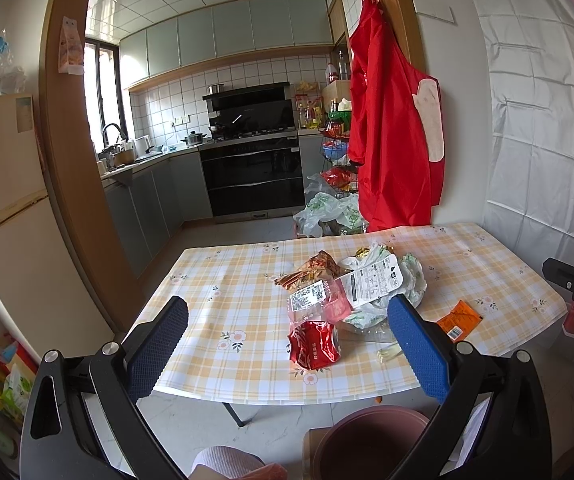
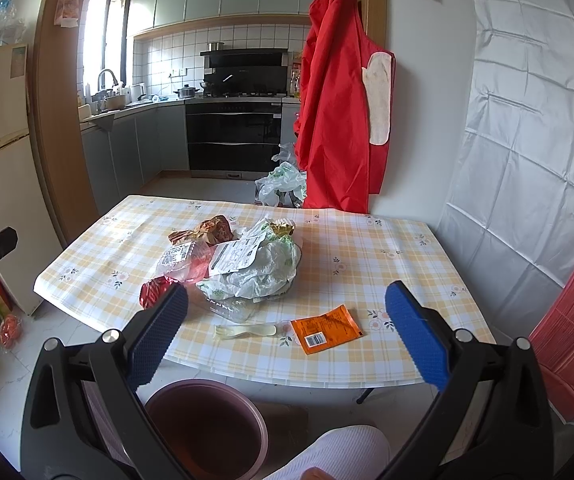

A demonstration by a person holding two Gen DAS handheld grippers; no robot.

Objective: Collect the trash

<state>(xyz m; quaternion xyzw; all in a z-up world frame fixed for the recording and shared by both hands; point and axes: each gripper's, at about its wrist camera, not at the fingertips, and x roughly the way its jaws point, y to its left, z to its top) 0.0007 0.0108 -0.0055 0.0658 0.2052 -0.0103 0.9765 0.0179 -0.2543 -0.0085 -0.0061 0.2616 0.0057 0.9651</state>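
A pile of trash lies on the checked table: a red wrapper, a clear labelled bag, a brown wrapper, a white printed pouch and crumpled white plastic bags. An orange sachet and a plastic fork lie apart, near the front edge. A pink bin stands on the floor below the table. My left gripper and right gripper are open and empty, held before the table's front edge.
A red apron hangs at the doorway beyond the table. White plastic bags lie on the kitchen floor. A fridge stands at the left. A red lattice panel is at the right.
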